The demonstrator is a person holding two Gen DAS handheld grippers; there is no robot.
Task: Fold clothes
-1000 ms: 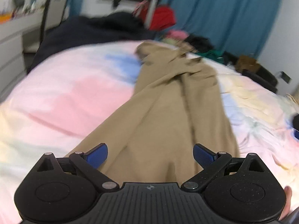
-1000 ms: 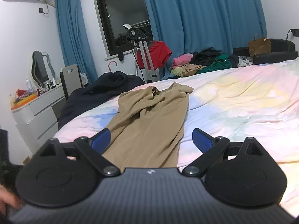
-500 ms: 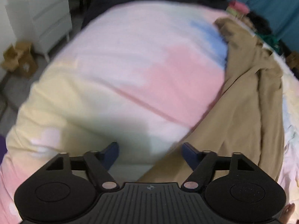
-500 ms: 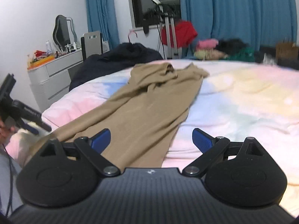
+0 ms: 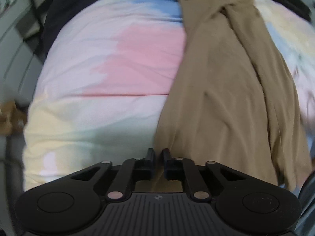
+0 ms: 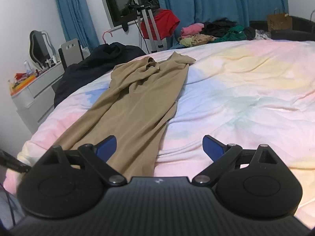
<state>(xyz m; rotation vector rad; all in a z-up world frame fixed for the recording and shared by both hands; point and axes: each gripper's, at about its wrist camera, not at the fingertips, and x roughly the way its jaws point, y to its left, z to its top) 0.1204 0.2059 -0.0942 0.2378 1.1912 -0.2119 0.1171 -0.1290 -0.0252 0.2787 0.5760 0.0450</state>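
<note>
A long tan garment (image 6: 135,106) lies stretched lengthwise on a pastel tie-dye bed cover (image 6: 246,90), its crumpled top end at the far side. In the left wrist view the tan garment (image 5: 220,90) runs up the right half of the frame. My left gripper (image 5: 157,155) is shut on the garment's near left corner at the bed's near edge. My right gripper (image 6: 159,145) is open and empty, hovering over the garment's near right edge.
A dark garment (image 6: 98,63) is heaped at the bed's far left. A white dresser (image 6: 29,98) and chair stand left of the bed. A pile of clothes (image 6: 212,32) and a stand with a red shirt (image 6: 161,23) sit before blue curtains.
My left gripper has swung back toward the garment and closed on its near left corner; it was open before. The right gripper stays open and has shifted slightly right.
</note>
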